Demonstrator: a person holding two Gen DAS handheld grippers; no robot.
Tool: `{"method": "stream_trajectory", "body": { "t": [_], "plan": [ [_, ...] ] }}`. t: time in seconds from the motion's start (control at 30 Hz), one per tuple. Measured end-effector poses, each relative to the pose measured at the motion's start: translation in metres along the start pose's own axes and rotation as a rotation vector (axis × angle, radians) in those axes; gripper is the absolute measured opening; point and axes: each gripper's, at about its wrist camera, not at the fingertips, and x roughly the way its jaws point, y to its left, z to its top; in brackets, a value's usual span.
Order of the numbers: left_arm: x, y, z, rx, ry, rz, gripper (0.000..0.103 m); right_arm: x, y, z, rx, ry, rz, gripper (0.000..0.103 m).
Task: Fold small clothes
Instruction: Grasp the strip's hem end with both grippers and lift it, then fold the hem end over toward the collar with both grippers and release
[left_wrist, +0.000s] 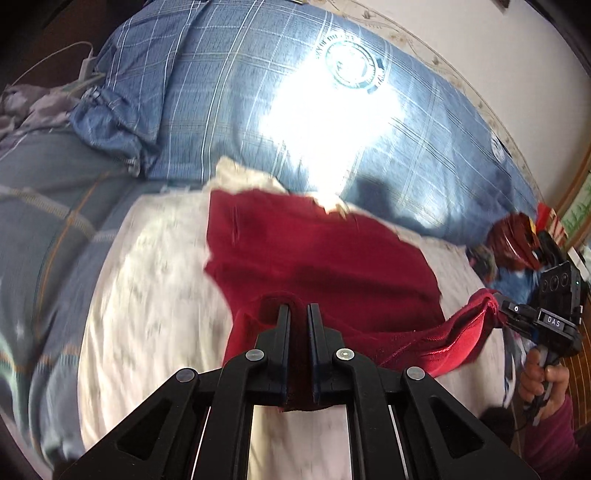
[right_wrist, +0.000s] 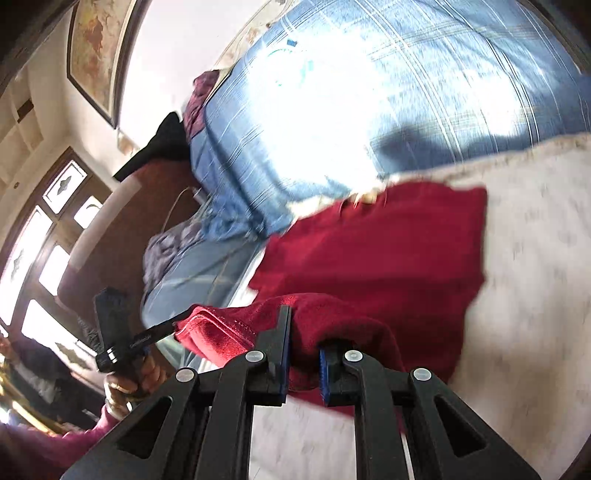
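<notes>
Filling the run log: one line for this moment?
left gripper: shut on red cloth | right gripper: shut on red cloth | cloth edge lifted

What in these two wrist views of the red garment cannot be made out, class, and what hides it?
- Left wrist view: print on the blue bedspread, washed out by sun glare.
- Left wrist view: items at the far right, too small and cut by the edge.
- Right wrist view: the red garment and its edges, smeared by motion blur.
- Both views: the garment's type, bunched up.

garment (left_wrist: 317, 254): lies on the sheet (left_wrist: 147, 295), near edge lifted
sheet: on the bed, before the quilt (left_wrist: 236, 92)
quilt: behind the garment
</notes>
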Motion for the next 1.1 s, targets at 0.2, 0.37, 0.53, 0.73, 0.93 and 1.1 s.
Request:
{"method": "stream_trajectory", "body": {
  "t": [0.2,0.37,0.53,0.73,0.93,1.1],
  "plan": [
    [0.060,0.007,0.041,-0.033,-0.009,0.048,0.006,0.037,-0.029,0.051,0.018,-0.024,-0.082,0.011],
    [0.115,0.011,0.077,-0.043,0.009,0.077,0.006,0.069,-0.057,0.081,0.063,-0.023,-0.120,0.011],
    [0.170,0.027,0.097,-0.073,0.047,0.104,0.008,0.106,-0.091,0.095,0.125,0.005,-0.158,0.013],
    [0.194,0.045,0.116,-0.100,0.051,0.082,0.049,0.099,-0.108,0.102,0.174,-0.019,-0.121,0.034],
    [0.170,0.053,0.129,-0.114,-0.048,0.083,0.072,0.058,-0.083,0.099,0.061,-0.139,-0.173,0.058],
    [0.188,0.032,0.125,-0.039,-0.021,0.118,0.072,0.095,-0.059,0.093,-0.088,-0.032,-0.263,0.039]
  ]
}}
